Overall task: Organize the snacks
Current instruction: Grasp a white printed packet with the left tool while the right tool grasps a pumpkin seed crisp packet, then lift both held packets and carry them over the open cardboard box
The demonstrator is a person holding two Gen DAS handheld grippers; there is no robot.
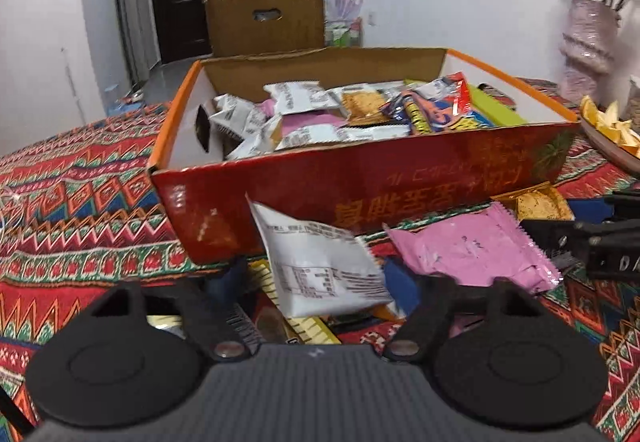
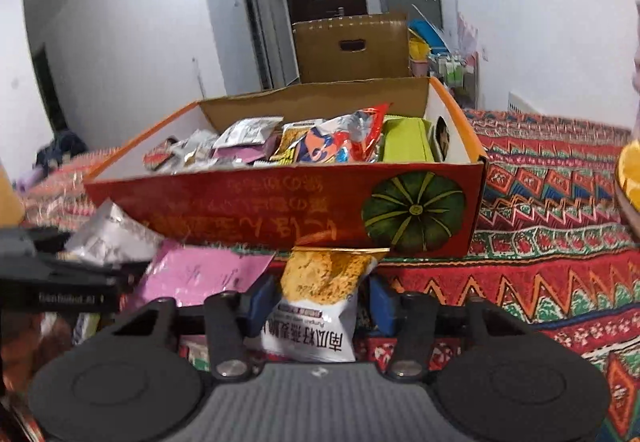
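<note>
An open red cardboard box (image 1: 360, 186) (image 2: 240, 202) with several snack packets inside stands on the patterned tablecloth. In front of it lies a loose pile of packets. A white packet (image 1: 324, 266) rests tilted between the fingers of my left gripper (image 1: 316, 278); the left pad stands a little apart from it, so the jaws are open. My right gripper (image 2: 324, 298) is shut on a white-and-yellow crisp packet (image 2: 320, 302), with both blue pads against its sides. A pink packet (image 1: 472, 250) (image 2: 200, 274) lies between the two grippers.
A bowl of orange wedges (image 1: 608, 130) (image 2: 630, 170) and a pink vase (image 1: 588, 38) stand at the table's right. A brown carton (image 1: 264, 22) (image 2: 352, 46) sits behind the box. More packets lie under my left gripper. Bare tablecloth (image 2: 540, 282) stretches to the right.
</note>
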